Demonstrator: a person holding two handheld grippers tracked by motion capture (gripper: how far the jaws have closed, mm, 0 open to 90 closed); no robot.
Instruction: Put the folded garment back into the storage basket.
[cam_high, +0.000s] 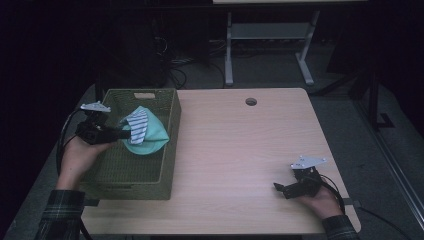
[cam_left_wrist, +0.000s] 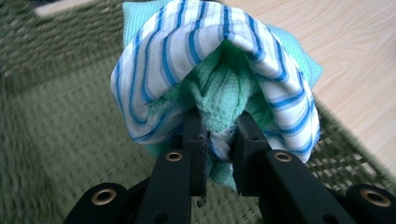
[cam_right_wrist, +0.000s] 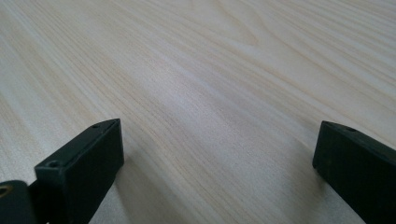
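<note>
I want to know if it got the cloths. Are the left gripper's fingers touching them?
Touching. In the left gripper view, the fingers of the left gripper pinch the bunched green cloth between them, with the striped cloth draped over it.
</note>
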